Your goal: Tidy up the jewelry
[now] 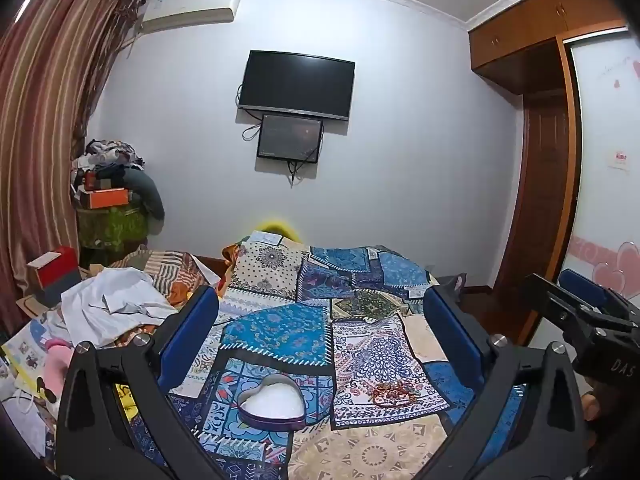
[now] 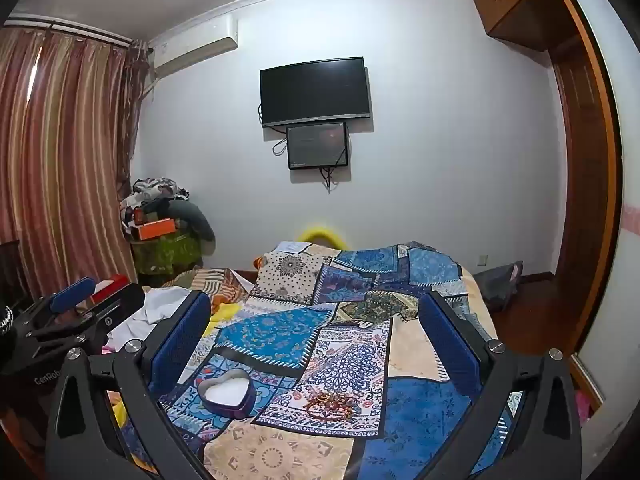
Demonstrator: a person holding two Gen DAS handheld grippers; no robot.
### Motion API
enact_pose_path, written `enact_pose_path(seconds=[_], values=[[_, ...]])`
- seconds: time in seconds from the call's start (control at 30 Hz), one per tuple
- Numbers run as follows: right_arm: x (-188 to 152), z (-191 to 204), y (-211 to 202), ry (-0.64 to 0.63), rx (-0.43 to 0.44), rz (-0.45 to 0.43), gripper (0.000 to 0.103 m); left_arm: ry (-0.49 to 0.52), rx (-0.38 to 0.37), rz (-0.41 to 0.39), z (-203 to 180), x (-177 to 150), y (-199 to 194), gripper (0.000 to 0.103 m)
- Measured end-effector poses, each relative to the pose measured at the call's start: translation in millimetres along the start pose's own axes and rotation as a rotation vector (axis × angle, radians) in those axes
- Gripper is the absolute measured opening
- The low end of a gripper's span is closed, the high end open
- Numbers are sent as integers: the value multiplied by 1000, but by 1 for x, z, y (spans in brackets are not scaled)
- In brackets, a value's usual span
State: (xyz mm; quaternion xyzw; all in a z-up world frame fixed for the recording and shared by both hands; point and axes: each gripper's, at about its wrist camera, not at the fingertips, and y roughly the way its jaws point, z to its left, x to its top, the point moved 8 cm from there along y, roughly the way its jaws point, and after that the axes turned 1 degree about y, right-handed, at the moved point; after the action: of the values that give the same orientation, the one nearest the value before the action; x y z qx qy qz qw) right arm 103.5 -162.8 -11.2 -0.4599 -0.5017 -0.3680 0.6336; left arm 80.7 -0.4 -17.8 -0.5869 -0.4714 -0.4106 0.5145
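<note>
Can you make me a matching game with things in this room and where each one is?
Things:
1. heart-shaped box
2. pile of jewelry
3. TV
4. orange box

Places:
A. up on the wall
B. on the bedspread, at the right of the heart-shaped box
C. on the heap in the corner by the curtain
D. on the bedspread, open, white inside

Pairs: 1-D, 2-B, 3-A, 4-C

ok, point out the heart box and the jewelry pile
heart box [image 1: 272, 402]: left wrist view, on its white lining.
jewelry pile [image 2: 330, 402]: right wrist view, on the middle of the tangle.
</note>
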Motion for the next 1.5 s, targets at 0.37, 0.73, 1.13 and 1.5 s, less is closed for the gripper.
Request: enact_pose_path(seconds=[0.37,0.73,1.13,1.5], values=[[1,0,-2,-6,4,-6,103,12,12,-14,3,2,-6,103],[-2,3,-1,-6,9,-1,103,13,11,-4,2,1,-1,103],[-4,3,2,-10,13,16,103,8,6,-1,3,1,0,103],[-4,4,3,-10,20,19,103,8,9,-5,3,0,-1,103]])
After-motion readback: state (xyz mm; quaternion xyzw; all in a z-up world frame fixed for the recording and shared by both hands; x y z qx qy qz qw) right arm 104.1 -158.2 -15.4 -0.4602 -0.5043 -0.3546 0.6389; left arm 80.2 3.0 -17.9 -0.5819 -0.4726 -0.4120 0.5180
